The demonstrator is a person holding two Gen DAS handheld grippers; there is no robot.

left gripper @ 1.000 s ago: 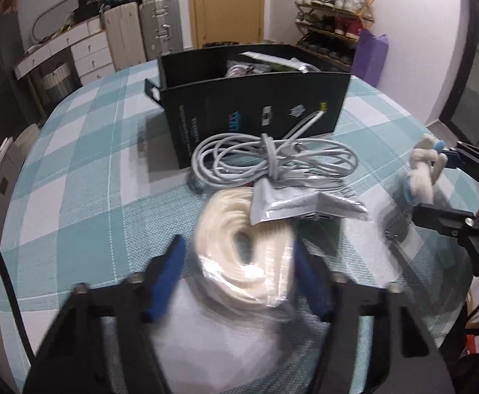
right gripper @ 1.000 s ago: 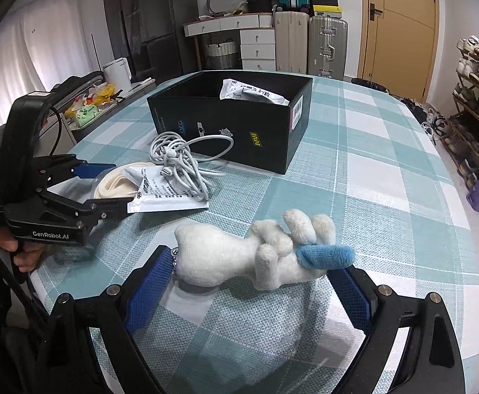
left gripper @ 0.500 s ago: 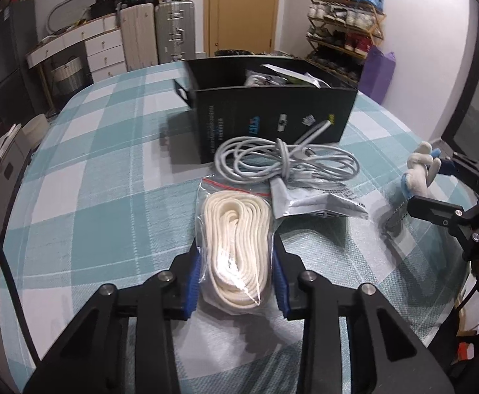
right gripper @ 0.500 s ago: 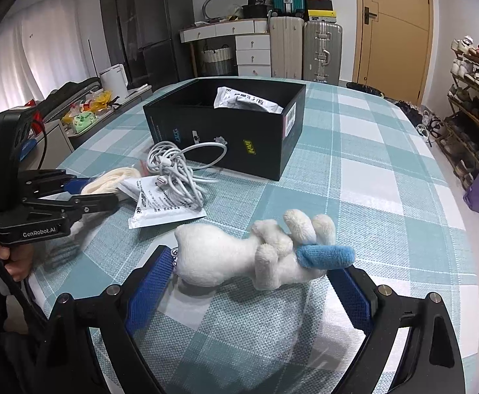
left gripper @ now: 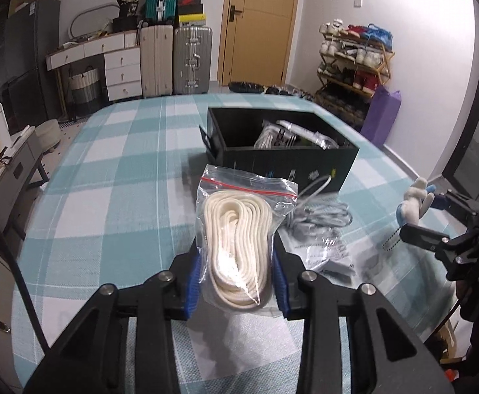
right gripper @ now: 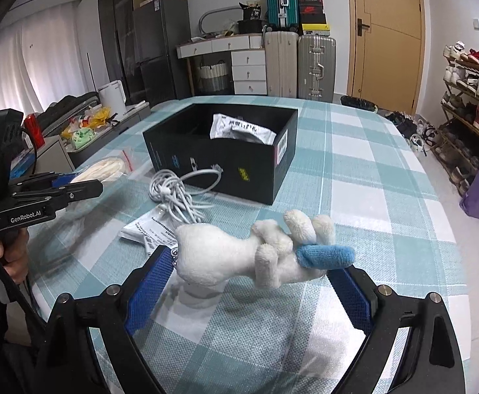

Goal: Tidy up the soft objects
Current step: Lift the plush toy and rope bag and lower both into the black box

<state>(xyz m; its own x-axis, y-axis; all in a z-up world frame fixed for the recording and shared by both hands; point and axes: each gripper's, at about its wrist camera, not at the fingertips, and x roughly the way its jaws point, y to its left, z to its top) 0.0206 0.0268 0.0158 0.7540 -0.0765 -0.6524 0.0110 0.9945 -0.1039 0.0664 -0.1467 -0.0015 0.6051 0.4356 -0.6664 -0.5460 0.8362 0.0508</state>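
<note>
Two grippers at work over a teal-and-white checked tablecloth [left gripper: 114, 197]. Left gripper [left gripper: 237, 284], low centre of the left wrist view: blue pads [left gripper: 194, 282] pinching a clear zip bag of cream rope [left gripper: 239, 239] from both sides, bag lifted clear of the cloth, red seal strip toward the top. Same bag visible at mid left of the right wrist view [right gripper: 106, 167], held out past the black fingers.

Right gripper [right gripper: 249, 279], low centre of its own view: jaws spread wide around a white plush toy [right gripper: 239, 252] with a blue scarf, left pad [right gripper: 150, 285] against the toy's rear end, right pad under the scarf tip. Contact on that side hard to judge; toy raised above the cloth, shadow beneath. From the left wrist view, same toy at the far right edge [left gripper: 411, 207], a small ball chain dangling below.

Black box [right gripper: 226, 170] open-topped, upper centre of both views, white packets inside. Just in front of the box, a coiled white cable [right gripper: 177, 193] lying on the cloth, partly over a flat printed packet [right gripper: 147, 233].

Suitcases [right gripper: 300, 62], a wooden door and a shoe rack along the back walls.
</note>
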